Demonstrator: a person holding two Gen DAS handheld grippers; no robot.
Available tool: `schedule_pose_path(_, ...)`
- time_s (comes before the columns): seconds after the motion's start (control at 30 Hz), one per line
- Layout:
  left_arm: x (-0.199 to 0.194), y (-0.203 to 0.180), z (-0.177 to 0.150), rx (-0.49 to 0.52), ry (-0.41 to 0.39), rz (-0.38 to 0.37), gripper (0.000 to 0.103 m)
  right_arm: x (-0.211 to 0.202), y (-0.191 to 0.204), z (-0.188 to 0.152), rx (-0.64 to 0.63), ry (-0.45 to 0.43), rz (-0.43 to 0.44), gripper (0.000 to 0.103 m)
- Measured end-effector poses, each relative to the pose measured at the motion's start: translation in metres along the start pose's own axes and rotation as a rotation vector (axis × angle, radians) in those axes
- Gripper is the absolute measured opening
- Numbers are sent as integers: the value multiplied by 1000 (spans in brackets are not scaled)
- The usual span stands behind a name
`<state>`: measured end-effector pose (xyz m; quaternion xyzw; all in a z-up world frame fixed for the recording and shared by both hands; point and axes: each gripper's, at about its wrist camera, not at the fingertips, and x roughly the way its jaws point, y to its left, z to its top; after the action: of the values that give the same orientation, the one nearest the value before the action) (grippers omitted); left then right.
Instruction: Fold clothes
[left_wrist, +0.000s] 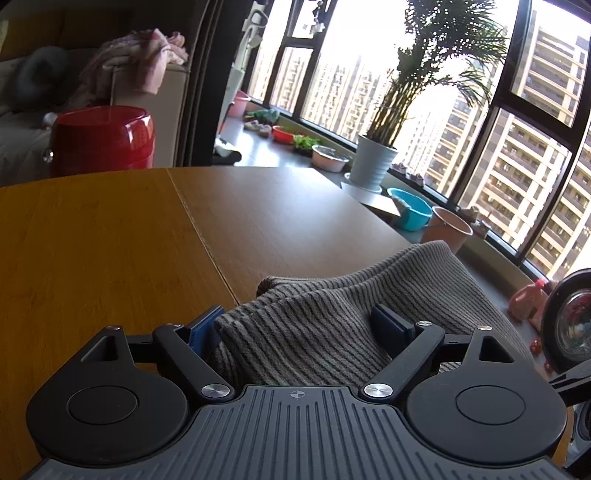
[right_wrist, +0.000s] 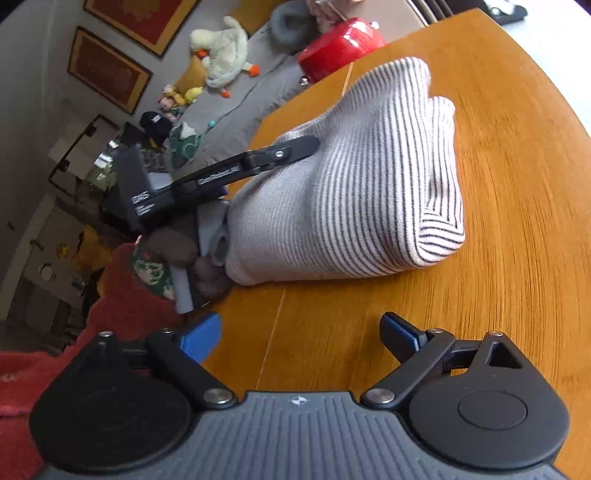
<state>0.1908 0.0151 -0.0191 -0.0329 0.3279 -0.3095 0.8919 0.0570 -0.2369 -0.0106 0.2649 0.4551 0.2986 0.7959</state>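
A folded grey knit garment with thin dark stripes lies bunched on the wooden table. In the left wrist view the garment fills the wide gap of my left gripper. Its jaws stand open; one blue pad sits beside the cloth's edge, and the other pad rests on the folds. From the right wrist view, a black finger of that left gripper lies over the garment's far side. My right gripper hovers open over bare wood just in front of the garment, with nothing between its fingers.
A red round stool stands beyond the table's far edge. A potted palm and several basins line the window sill. A sofa holds a plush duck. A person's red sleeve is at the table's left side.
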Motion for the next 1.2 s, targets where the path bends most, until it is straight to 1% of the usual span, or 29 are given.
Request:
schedule_pose_path(0.07, -4, -2, -1, 8, 6, 7, 89, 2, -3, 11, 26, -45, -31, 82)
schedule_pose_path(0.13, -9, -6, -2, 11, 14, 21, 87, 3, -8, 26, 32, -81, -78, 69)
schedule_pose_path(0.17, -12, -6, -3, 4, 21, 19, 86, 3, -10, 34, 30, -97, -103, 67)
schedule_pose_path(0.33, -24, -4, -10, -35, 47, -2, 85, 6, -19, 69, 5, -177, -200, 68)
schedule_pose_path(0.4, -27, -5, -12, -42, 52, -7, 85, 12, -18, 79, -32, -195, -235, 68)
schedule_pose_path(0.53, -33, -2, -15, -74, 69, -35, 84, 24, -14, 95, -124, -227, -286, 72)
schedule_pose_path(0.67, -36, -7, -22, -107, 99, -134, 86, 36, -9, 112, -206, -265, -340, 74)
schedule_pose_path(0.73, -39, -16, -27, -85, 108, -173, 88, 43, -3, 118, -268, -266, -365, 78)
schedule_pose_path(0.83, -46, -32, -35, -49, 121, -245, 88, 49, 7, 124, -346, -258, -385, 79)
schedule_pose_path(0.9, -59, -38, -39, -24, 104, -316, 88, 44, 15, 122, -383, -260, -379, 79)
schedule_pose_path(0.93, -67, -38, -40, -13, 84, -339, 88, 39, 18, 119, -397, -270, -374, 81)
schedule_pose_path(1.0, -84, -33, -40, -6, 22, -325, 89, 24, 26, 109, -431, -305, -370, 82)
schedule_pose_path(1.07, -93, -20, -35, -49, -32, -272, 89, 10, 37, 93, -485, -333, -360, 83)
schedule_pose_path(1.1, -93, -10, -31, -88, -53, -239, 88, 4, 42, 85, -514, -340, -350, 83)
schedule_pose_path(1.17, -87, 6, -28, -145, -60, -153, 80, -1, 55, 67, -565, -330, -317, 83)
schedule_pose_path(1.2, -81, 11, -28, -164, -54, -122, 67, -2, 62, 59, -592, -323, -300, 83)
